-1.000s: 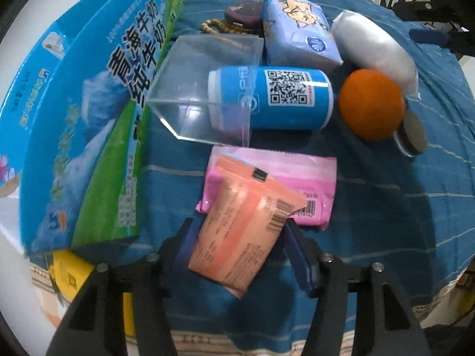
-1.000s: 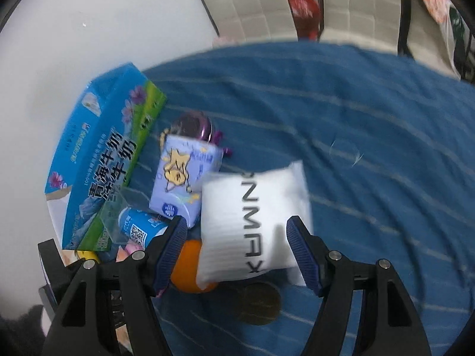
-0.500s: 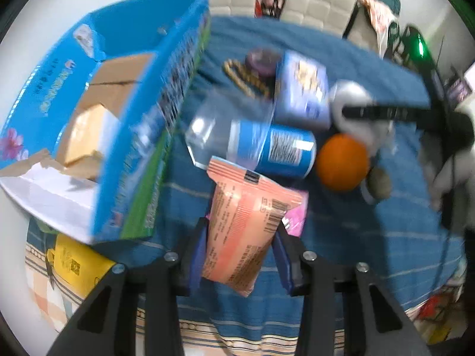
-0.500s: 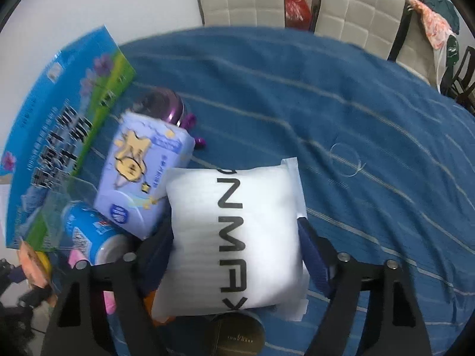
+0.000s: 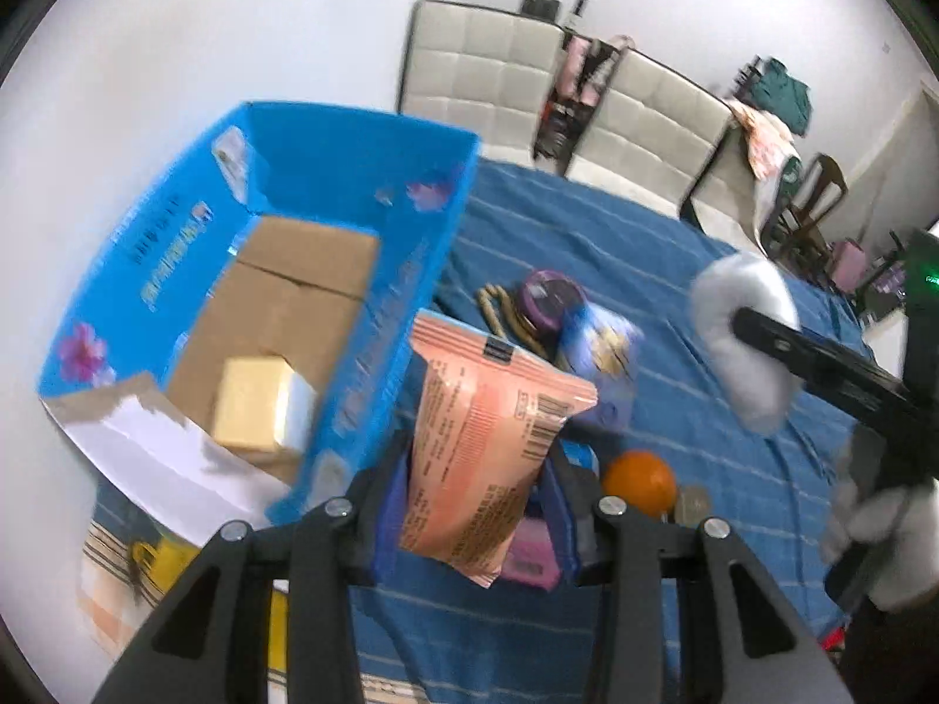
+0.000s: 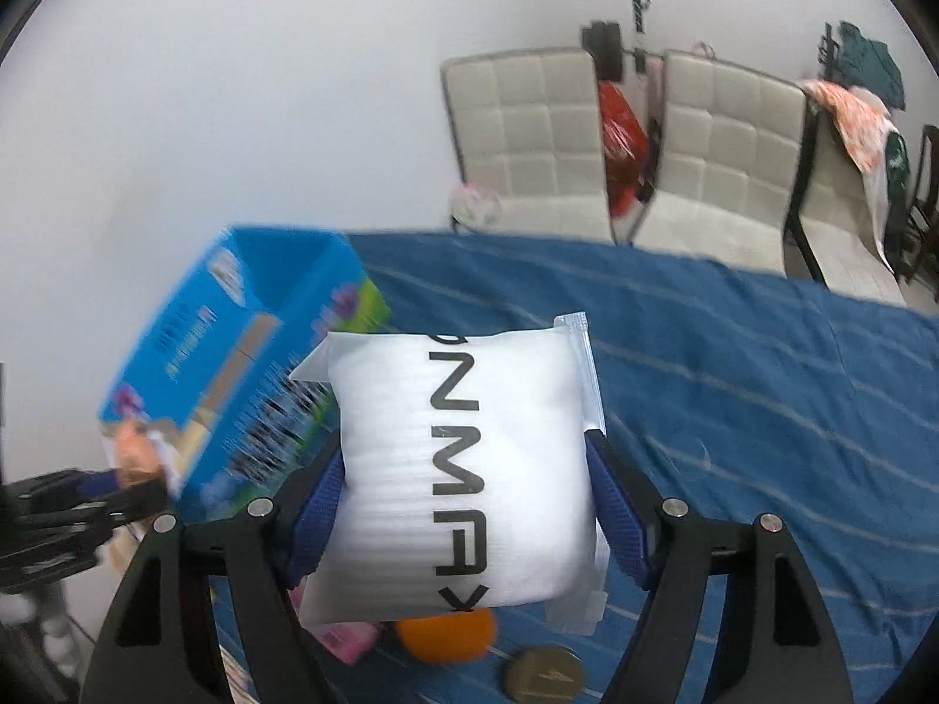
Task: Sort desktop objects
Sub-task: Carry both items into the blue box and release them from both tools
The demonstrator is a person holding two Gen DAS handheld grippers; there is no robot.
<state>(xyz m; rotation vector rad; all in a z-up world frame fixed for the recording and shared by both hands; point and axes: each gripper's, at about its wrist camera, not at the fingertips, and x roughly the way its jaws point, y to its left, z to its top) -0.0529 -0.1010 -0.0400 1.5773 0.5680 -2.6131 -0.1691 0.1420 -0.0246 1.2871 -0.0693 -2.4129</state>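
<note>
While both lift clear, left gripper [image 5: 478, 478] clamped on orange packet [image 5: 484, 446], right gripper [image 6: 469, 507] clamped on white pouch [image 6: 463, 469].

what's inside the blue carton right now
Inside the blue carton lie a brown cardboard box and a pale yellow block. The carton's near wall hides whatever sits along that side.

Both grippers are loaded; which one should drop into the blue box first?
Left, probably. The left gripper holds the orange packet right beside the blue box opening. The right gripper, clamping the white pouch, sits farther off.
</note>
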